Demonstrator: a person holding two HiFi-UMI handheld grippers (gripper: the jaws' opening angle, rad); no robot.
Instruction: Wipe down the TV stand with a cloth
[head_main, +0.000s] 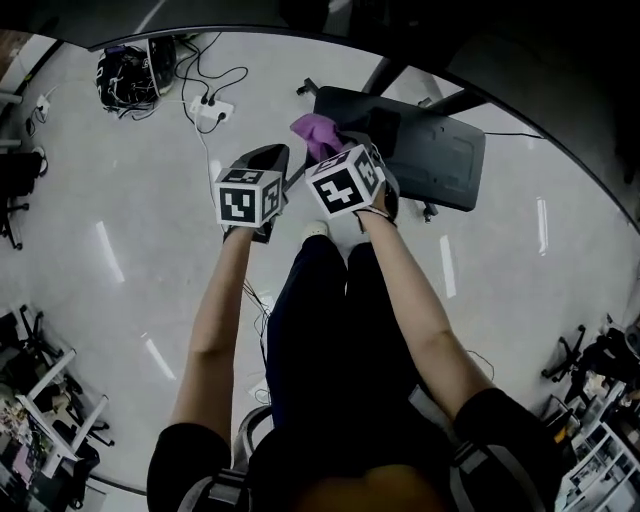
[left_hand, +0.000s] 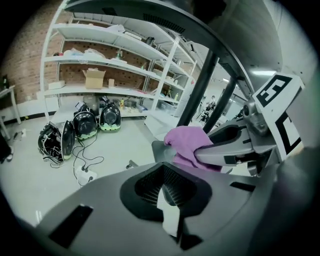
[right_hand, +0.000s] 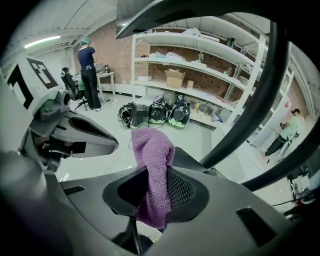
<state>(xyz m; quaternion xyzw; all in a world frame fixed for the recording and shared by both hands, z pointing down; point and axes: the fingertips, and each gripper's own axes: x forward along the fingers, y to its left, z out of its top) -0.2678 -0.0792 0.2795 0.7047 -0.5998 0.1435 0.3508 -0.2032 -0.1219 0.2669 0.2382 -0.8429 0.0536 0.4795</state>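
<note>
Pale glossy floor (head_main: 130, 250), workshop w/ brick back wall and white shelving (left_hand: 110, 50) well behind stand base.

R gripper (right_hand: 155, 175): jaws clamped on purple cloth (right_hand: 152, 160). Pinched approx mid-length, upper end standing up above jaws, lower end hanging beneath. Cloth at near-left corner of dark TV stand base (head_main: 420, 145); contact w/ base not clear from any view.

L gripper (left_hand: 165, 172): jaws together, nothing between. Held just left of base, over bare floor, right beside R gripper, marker cubes nearly touching in head view.

Both grippers held out on bare forearms, dark trousers below, one pale shoe (head_main: 315, 230) on floor near base's front edge.

Base itself: flat dark plate lying on floor, two dark poles (left_hand: 200, 85) rising at a slant from it toward the large dark frame overhead.

Left of base: white power strip (head_main: 212, 108) w/ black cables looping off. Farther left of base: bundle of black gear (head_main: 128, 75) on floor, black-and-green bags (left_hand: 95, 120) lined up at foot of shelving, cardboard box (left_hand: 94, 78) on a shelf above.

Well beyond base in right gripper view: a person (right_hand: 90, 75) standing at a desk, back turned; another person (right_hand: 285, 132) far off to base's right.
</note>
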